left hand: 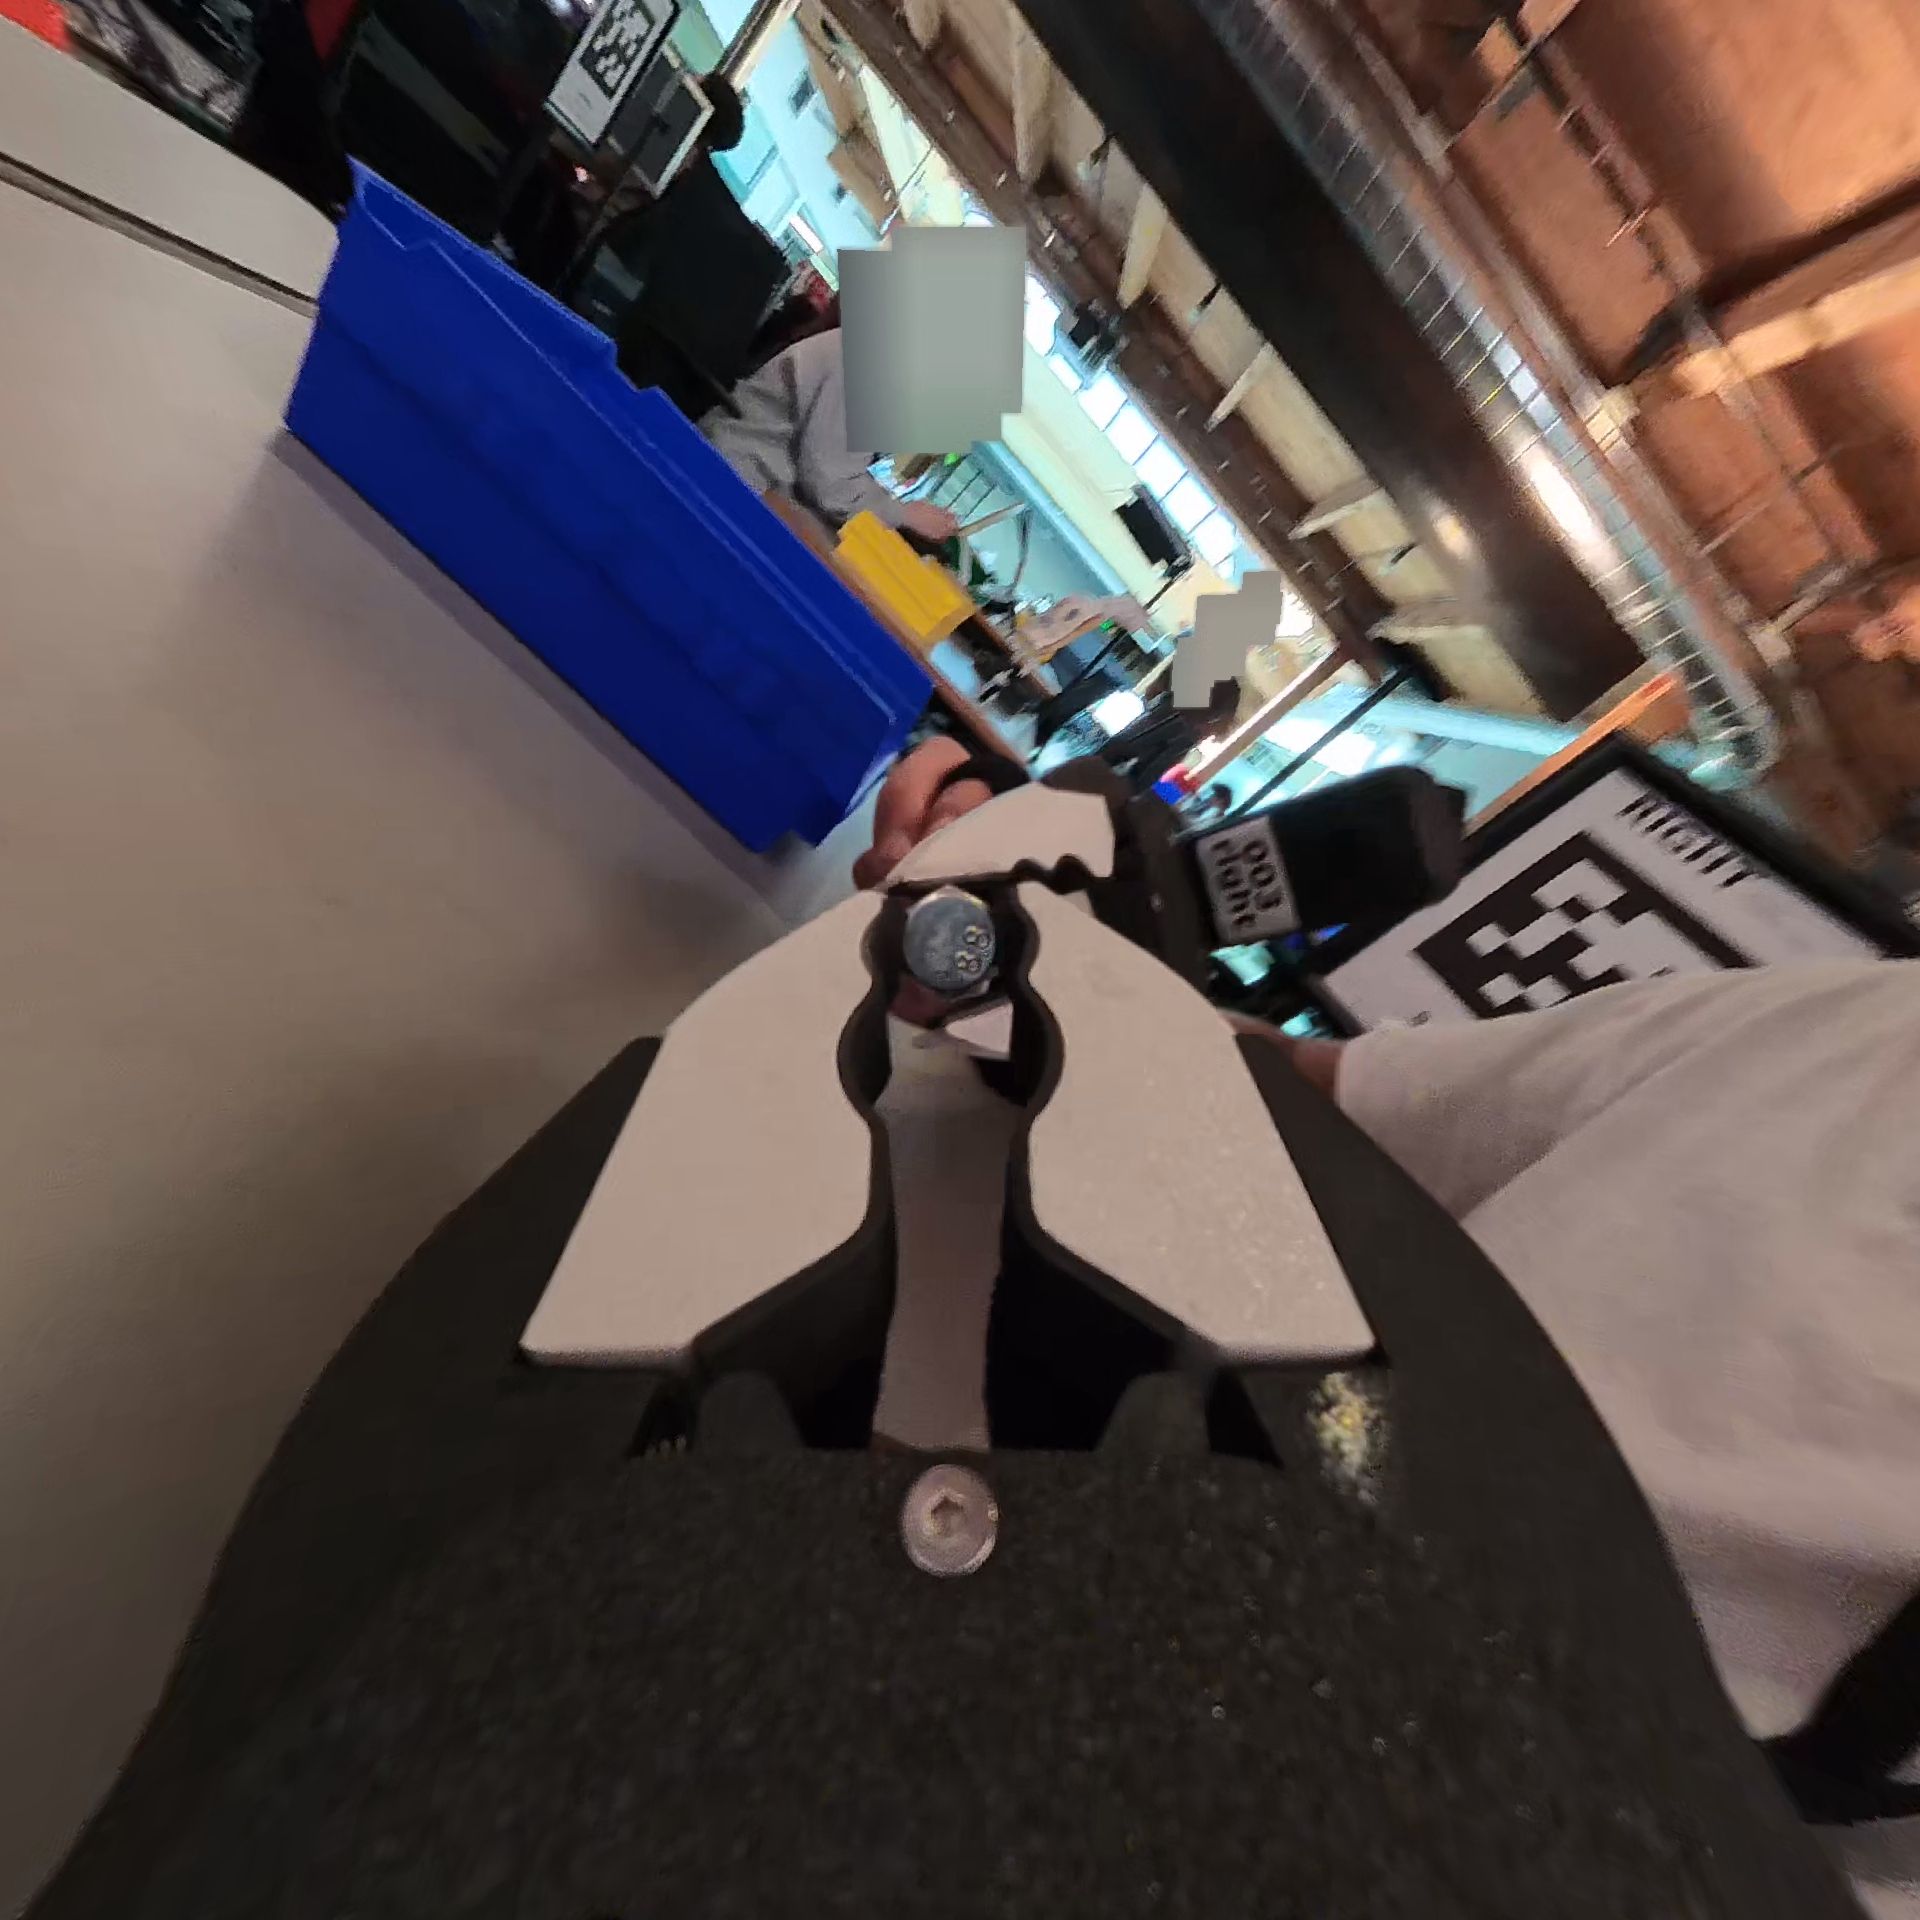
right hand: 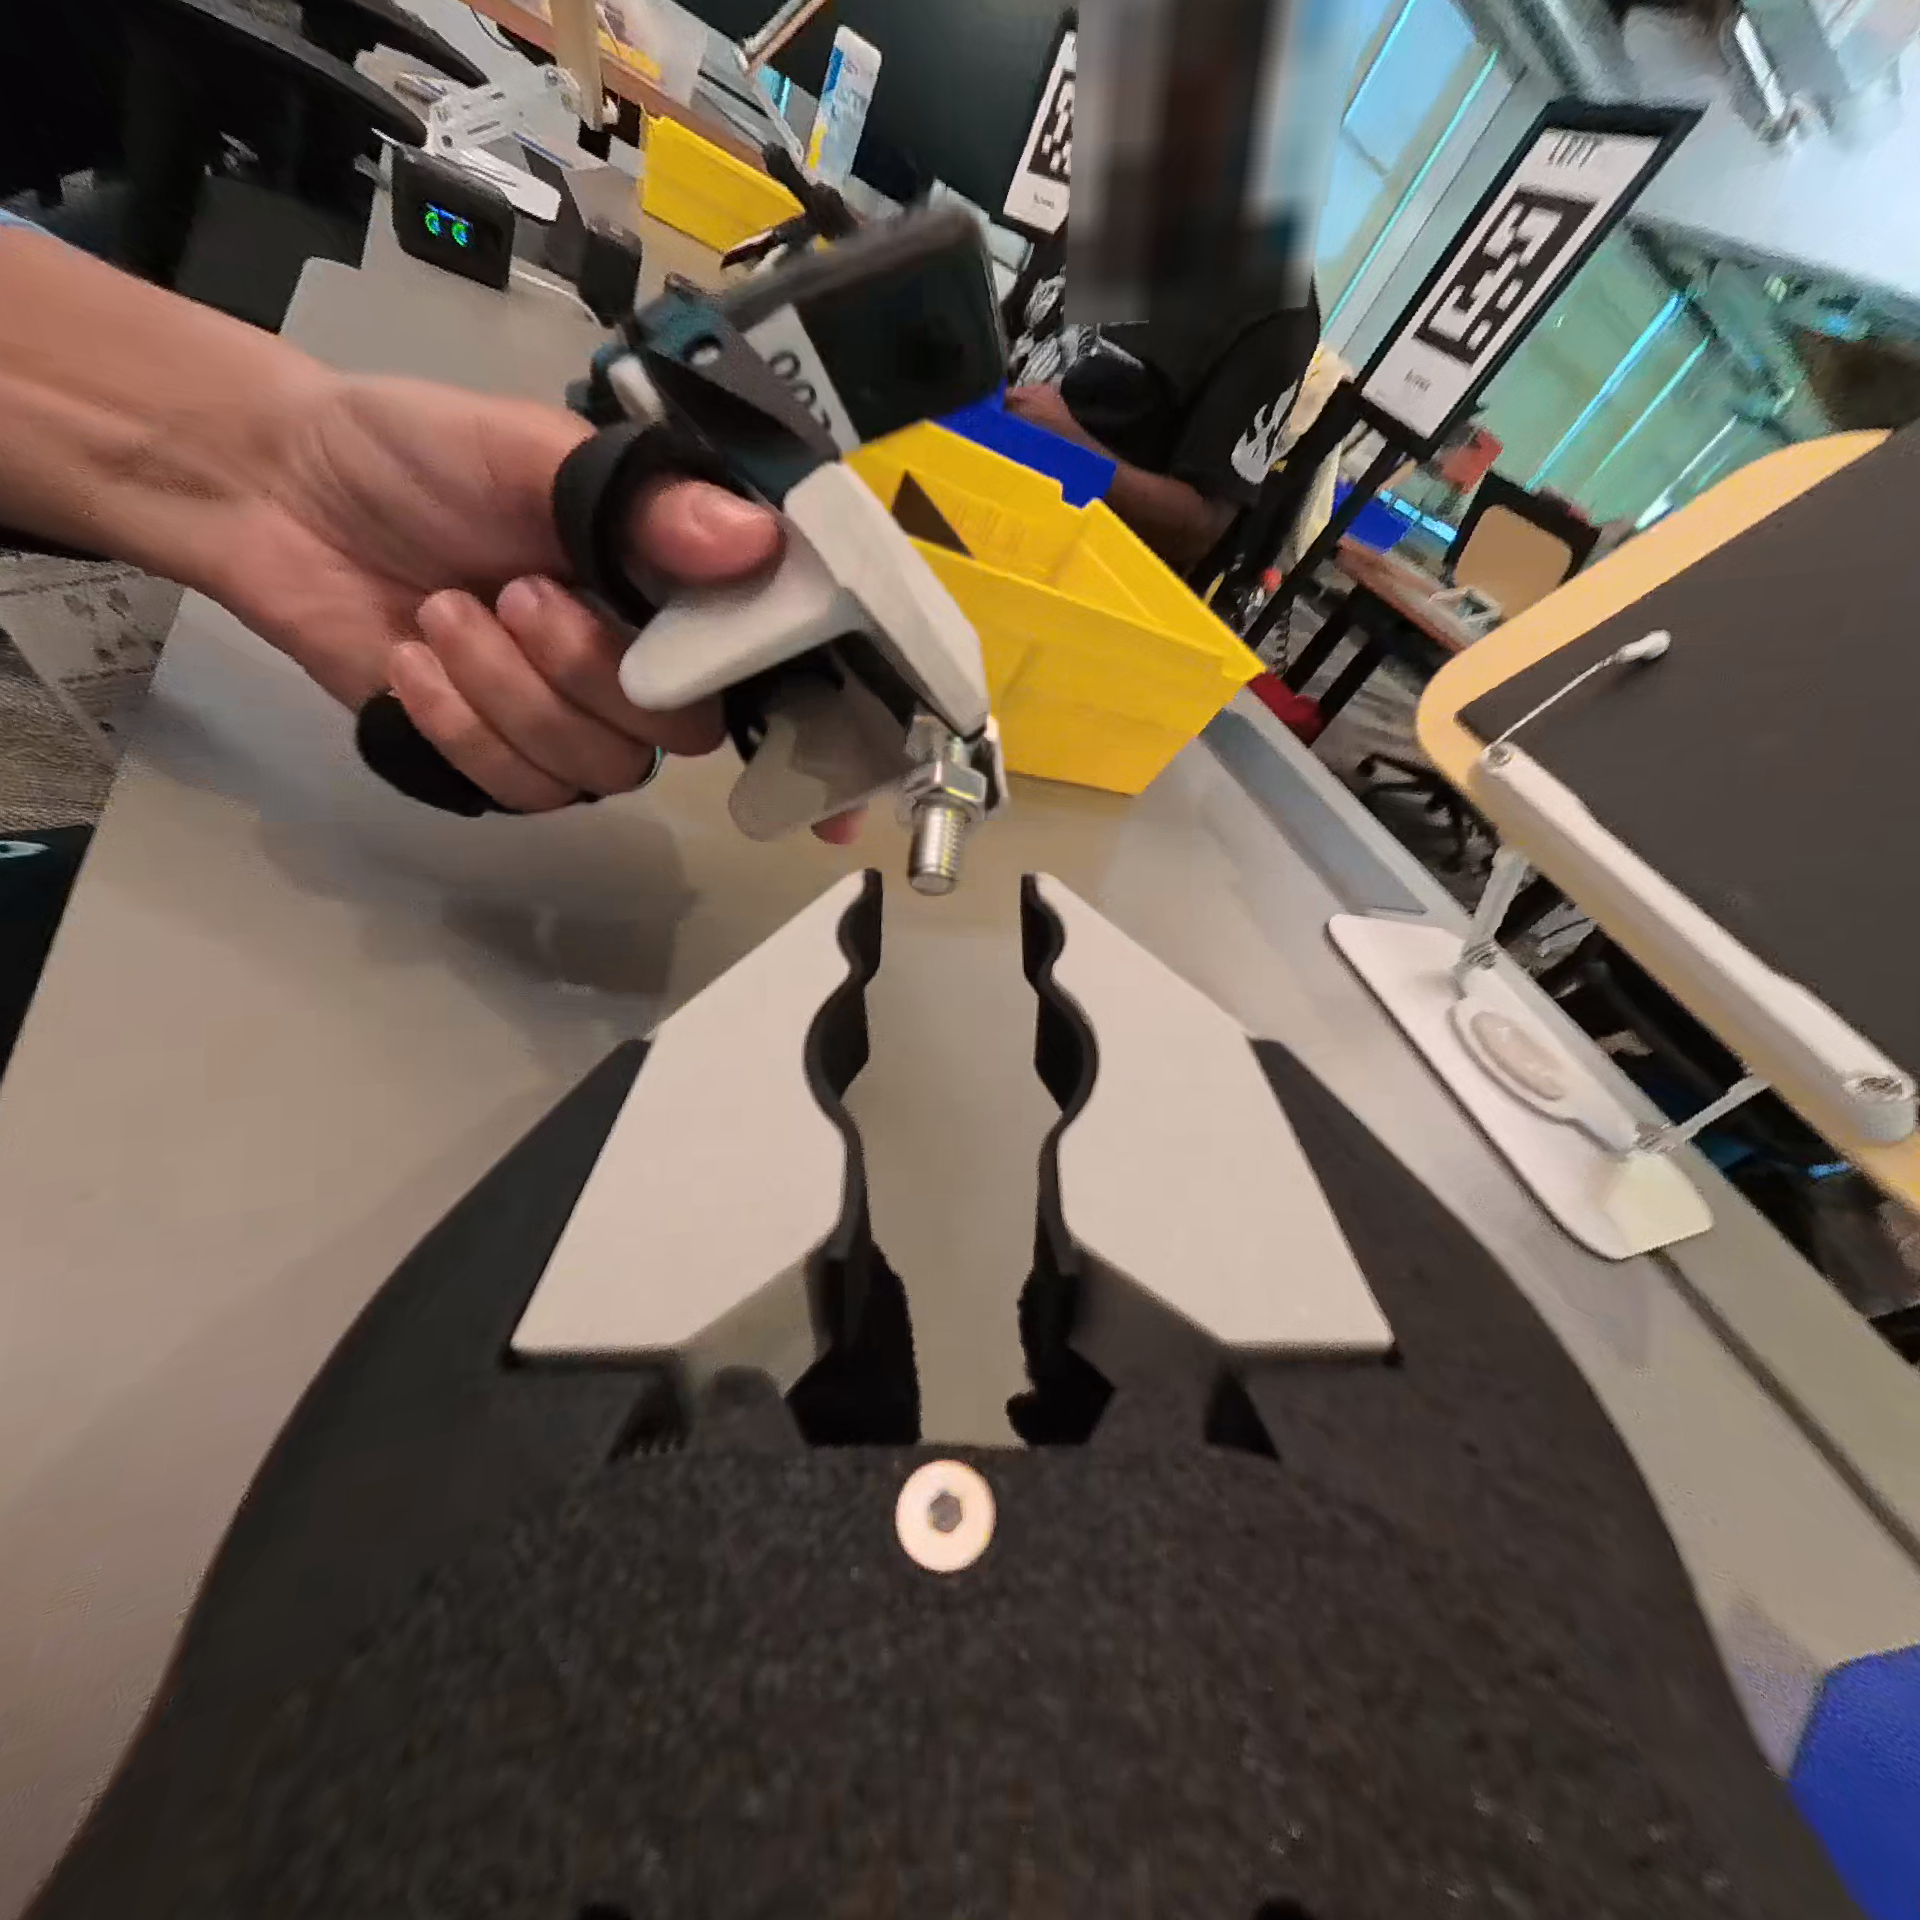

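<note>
**A bolt is clamped in the left gripper; the right gripper is open**

In the left wrist view, the left gripper is closed on a silver bolt; only the round head is seen, and the shank is hidden behind it. The right gripper is partly covered, just beyond.

In the right wrist view, the left gripper is held by a hand above the grey table, tilted down, with the threaded end pointing at the right gripper. The right gripper's fingers are apart and nothing is pressed between them. A yellow bin is behind.
</note>
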A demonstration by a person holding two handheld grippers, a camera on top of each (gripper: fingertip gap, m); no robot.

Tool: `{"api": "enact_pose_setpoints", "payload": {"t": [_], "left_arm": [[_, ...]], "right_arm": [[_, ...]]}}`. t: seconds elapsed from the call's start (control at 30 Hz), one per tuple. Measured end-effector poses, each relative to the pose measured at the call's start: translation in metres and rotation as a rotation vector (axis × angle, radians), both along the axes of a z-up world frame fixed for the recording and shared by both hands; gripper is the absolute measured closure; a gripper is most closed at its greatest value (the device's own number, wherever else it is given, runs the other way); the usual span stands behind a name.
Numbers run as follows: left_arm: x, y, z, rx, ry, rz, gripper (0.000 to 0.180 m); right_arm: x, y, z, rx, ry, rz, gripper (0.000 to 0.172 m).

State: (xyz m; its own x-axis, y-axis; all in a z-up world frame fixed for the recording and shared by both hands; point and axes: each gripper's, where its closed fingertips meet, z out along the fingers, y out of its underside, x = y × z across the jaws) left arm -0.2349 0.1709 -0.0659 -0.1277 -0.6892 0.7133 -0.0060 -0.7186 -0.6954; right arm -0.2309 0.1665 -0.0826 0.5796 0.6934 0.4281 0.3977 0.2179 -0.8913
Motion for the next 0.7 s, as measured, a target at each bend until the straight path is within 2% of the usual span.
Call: {"api": "enact_pose_setpoints", "payload": {"t": [0.13, 0.23, 0.5, 0.63, 0.7], "left_arm": [[0.002, -0.002, -0.004, 0.17, 0.079, 0.038, 0.163], [0.005, -0.005, -0.008, 0.254, 0.121, 0.051, 0.163], [0.01, -0.005, -0.026, 0.478, 0.284, 0.094, 0.162], [0.005, 0.013, -0.024, 0.475, 0.326, 0.216, 0.133], [-0.001, 0.024, -0.02, 0.497, 0.33, 0.273, 0.13]], "right_arm": [[-0.001, 0.0, -0.006, -0.069, 0.018, -0.001, 0.147], [-0.002, 0.002, -0.014, -0.117, 0.008, -0.002, 0.163], [0.0, 0.003, -0.036, -0.305, -0.044, 0.03, 0.163], [0.013, 0.013, -0.029, -0.351, -0.002, -0.022, 0.163], [0.034, 0.028, -0.009, -0.293, -0.003, -0.101, 0.163]]}}
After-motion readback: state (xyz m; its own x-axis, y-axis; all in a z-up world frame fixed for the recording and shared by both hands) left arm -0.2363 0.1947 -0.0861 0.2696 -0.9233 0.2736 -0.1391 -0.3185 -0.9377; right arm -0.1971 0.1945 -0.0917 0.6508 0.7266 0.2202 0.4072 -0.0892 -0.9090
